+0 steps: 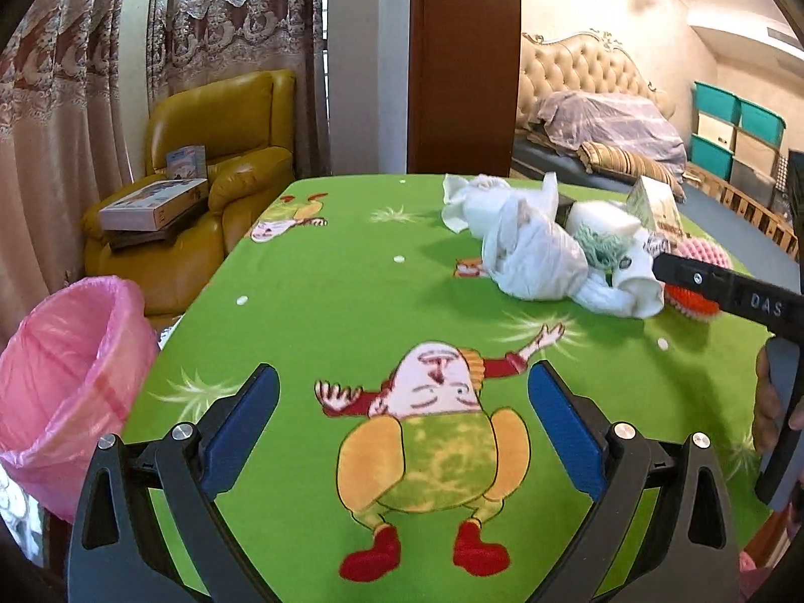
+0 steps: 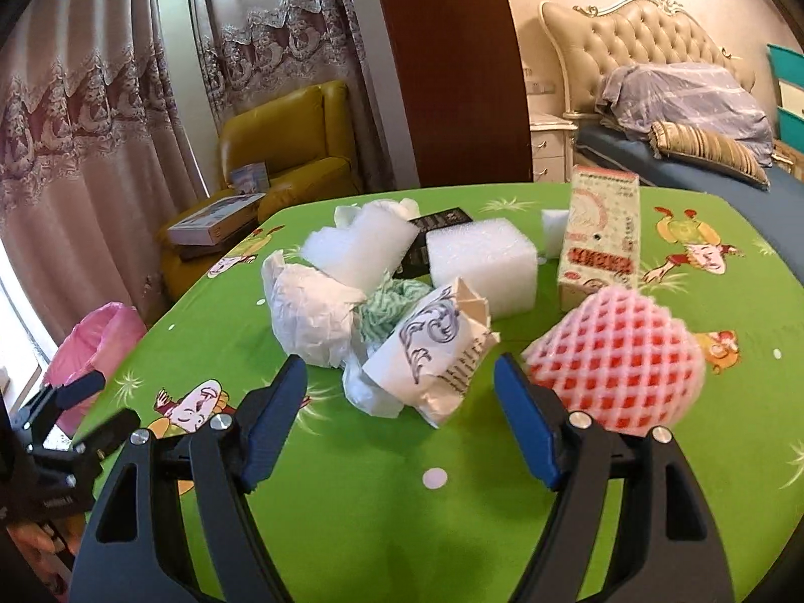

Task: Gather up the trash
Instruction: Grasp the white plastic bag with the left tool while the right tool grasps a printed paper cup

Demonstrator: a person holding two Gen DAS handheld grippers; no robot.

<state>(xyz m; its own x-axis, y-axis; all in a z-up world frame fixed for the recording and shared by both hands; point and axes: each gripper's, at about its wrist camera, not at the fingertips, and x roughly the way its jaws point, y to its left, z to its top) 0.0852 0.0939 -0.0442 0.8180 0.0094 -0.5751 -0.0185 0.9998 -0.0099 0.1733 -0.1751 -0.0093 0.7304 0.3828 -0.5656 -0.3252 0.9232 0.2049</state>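
Trash (image 2: 402, 301) lies heaped beyond the right gripper (image 2: 402, 417), angled downward.

Both wrist views look down across the green tablecloth (image 1: 326, 301) toward the far edge; the right sits closer to the trash pile (image 2: 402, 301), which both share.

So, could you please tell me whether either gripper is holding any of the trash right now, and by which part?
Nothing is held. The left gripper hangs open over bare tablecloth, and the right gripper has open jaws just short of the crumpled paper.
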